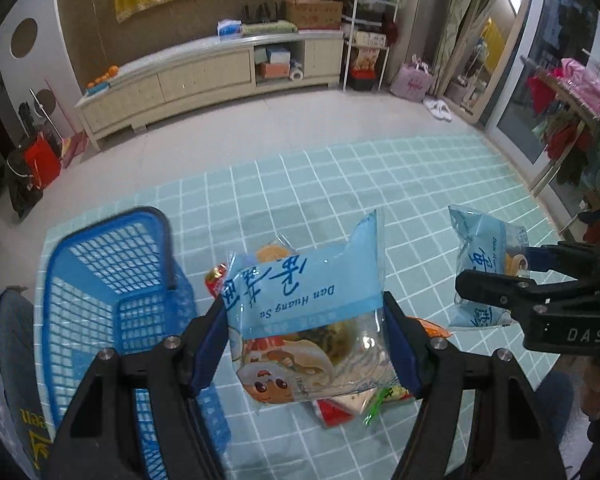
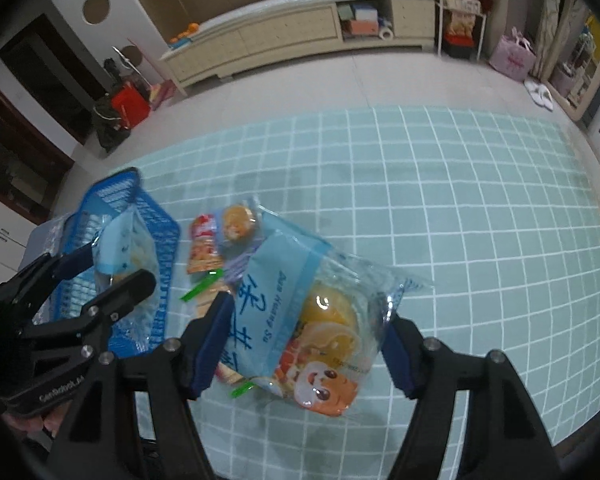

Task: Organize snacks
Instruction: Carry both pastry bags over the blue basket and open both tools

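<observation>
My left gripper (image 1: 306, 336) is shut on a blue "Dan Huang Su" pastry packet (image 1: 304, 304) and holds it above the teal checked cloth, just right of the blue mesh basket (image 1: 100, 276). My right gripper (image 2: 300, 340) is shut on a second, like packet (image 2: 304, 320); it also shows at the right of the left wrist view (image 1: 484, 268). Several small snack packets (image 2: 208, 248) lie loose on the cloth beside the basket (image 2: 160, 240). The left gripper (image 2: 100, 272) with its packet hangs over the basket in the right wrist view.
The teal checked cloth (image 2: 460, 208) spreads far to the right and back. Beyond it are a pale tiled floor, a long low cabinet (image 1: 204, 76), a shelf rack, a pink bag (image 1: 414, 80), a leaning mirror and a red bag at left.
</observation>
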Demonstrator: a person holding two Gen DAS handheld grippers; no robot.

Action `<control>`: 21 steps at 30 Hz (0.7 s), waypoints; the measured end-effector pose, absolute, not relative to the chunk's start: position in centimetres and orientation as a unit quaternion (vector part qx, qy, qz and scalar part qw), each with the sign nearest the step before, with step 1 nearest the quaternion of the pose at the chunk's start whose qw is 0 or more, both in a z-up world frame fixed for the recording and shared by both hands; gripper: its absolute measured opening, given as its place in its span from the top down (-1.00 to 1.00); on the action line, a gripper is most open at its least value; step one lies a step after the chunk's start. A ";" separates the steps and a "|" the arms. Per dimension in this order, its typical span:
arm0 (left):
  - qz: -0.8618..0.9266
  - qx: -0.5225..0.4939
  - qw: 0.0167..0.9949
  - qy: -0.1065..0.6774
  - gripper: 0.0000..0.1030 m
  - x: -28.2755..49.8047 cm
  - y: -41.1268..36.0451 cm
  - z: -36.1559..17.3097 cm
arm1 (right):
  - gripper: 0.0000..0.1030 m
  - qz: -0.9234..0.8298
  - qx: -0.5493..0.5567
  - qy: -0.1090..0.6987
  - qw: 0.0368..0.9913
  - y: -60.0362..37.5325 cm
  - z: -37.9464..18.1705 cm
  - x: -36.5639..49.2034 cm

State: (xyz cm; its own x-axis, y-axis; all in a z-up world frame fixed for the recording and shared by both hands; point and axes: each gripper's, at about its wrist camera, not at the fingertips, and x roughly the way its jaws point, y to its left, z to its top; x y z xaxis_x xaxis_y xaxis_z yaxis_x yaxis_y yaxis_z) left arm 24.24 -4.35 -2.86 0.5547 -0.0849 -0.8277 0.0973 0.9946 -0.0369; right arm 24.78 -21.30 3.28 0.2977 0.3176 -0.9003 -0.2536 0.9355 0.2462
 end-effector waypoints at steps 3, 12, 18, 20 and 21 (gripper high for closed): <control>-0.053 -0.003 0.887 0.458 -0.33 22.9 -3.4 -1.3 | -0.42 0.190 0.026 0.555 0.810 -20.4 4.8 23.9; -0.042 -0.037 0.901 0.430 -0.33 19.3 2.1 2.5 | -0.42 0.243 -0.004 0.519 0.820 -15.0 8.4 22.7; -0.022 -0.049 0.902 0.428 -0.33 18.2 6.5 3.5 | -0.42 0.277 -0.019 0.505 0.817 -11.0 9.5 22.7; -0.014 -0.055 0.901 0.430 -0.33 18.1 8.0 3.7 | -0.42 0.288 -0.020 0.504 0.814 -10.0 9.7 22.8; -0.010 -0.059 0.900 0.432 -0.33 18.1 8.8 3.6 | -0.42 0.294 -0.022 0.504 0.812 -9.4 9.5 23.0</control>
